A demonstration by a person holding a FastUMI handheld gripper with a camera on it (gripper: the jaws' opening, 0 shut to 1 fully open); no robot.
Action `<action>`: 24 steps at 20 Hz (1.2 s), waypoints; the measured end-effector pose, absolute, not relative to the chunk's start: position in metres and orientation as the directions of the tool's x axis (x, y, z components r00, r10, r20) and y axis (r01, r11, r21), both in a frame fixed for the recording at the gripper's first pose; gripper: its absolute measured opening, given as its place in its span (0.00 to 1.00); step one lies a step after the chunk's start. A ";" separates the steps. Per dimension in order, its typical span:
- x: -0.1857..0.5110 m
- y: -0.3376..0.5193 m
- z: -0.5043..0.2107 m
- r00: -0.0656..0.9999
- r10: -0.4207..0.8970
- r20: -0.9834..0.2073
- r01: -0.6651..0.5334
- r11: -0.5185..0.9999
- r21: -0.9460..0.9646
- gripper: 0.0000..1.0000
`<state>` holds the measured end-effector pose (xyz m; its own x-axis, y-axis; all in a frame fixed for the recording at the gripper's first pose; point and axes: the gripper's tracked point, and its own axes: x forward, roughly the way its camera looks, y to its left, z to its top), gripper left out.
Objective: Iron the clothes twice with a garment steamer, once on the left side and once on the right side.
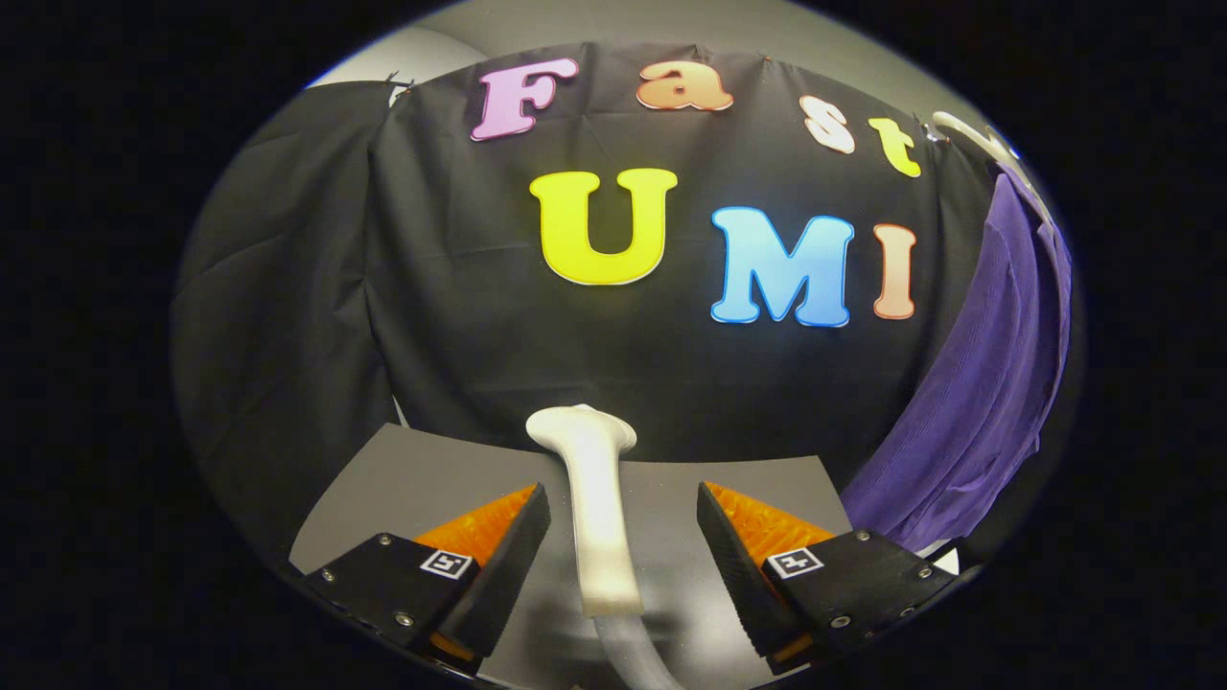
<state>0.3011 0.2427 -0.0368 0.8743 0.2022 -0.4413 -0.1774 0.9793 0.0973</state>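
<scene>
- Right now the gripper [623, 537] has its two fingers spread wide apart, with clear space on either side of what lies between them; neither finger presses on anything.
- Between the fingers lies the white garment steamer [596, 508], resting on a grey table [403, 479]. Its long handle runs lengthwise down the middle of the gap, away from the camera.
- Its broad, flared head sits at the far end, just beyond the fingertips and near the table's back edge.
- A pale hose [633, 652] leaves the near end of the handle and curves off towards the camera, low between the finger bases.
- One finger [508, 565] stands to the left of the handle and the other to the right, each apart from the handle, the left one a little nearer to it.
- A purple garment [987, 383] hangs at the right, beyond and to the side of the right finger. It falls in long folds from a white hanger [968, 129] up high, down to about the table's level.
- Whether the purple fabric touches the table cannot be told.
- Black cloth [460, 335] forms the booth's wall behind the table, with creases across it and a separate panel draped at the left.
</scene>
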 end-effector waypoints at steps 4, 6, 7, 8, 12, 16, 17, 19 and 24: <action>0.322 0.259 -0.052 0.836 0.231 -0.498 -0.180 0.972 0.149 0.95; 0.329 0.266 -0.069 0.799 0.232 -0.555 -0.173 0.972 0.156 0.94; 0.329 0.270 -0.077 0.774 0.233 -0.589 -0.179 0.972 0.150 0.93; 0.331 0.272 -0.080 0.755 0.227 -0.616 -0.176 0.974 0.143 0.93; 0.336 0.281 -0.090 0.720 0.251 -0.646 -0.165 0.967 0.192 0.87; 0.330 0.287 -0.109 0.670 0.251 -0.698 -0.160 0.968 0.194 0.79; 0.329 0.287 -0.112 0.656 0.245 -0.714 -0.167 0.970 0.179 0.76; 0.332 0.283 -0.114 0.668 0.224 -0.710 -0.150 0.975 0.167 0.70; 0.335 0.275 -0.116 0.707 0.180 -0.684 -0.101 0.983 0.155 0.51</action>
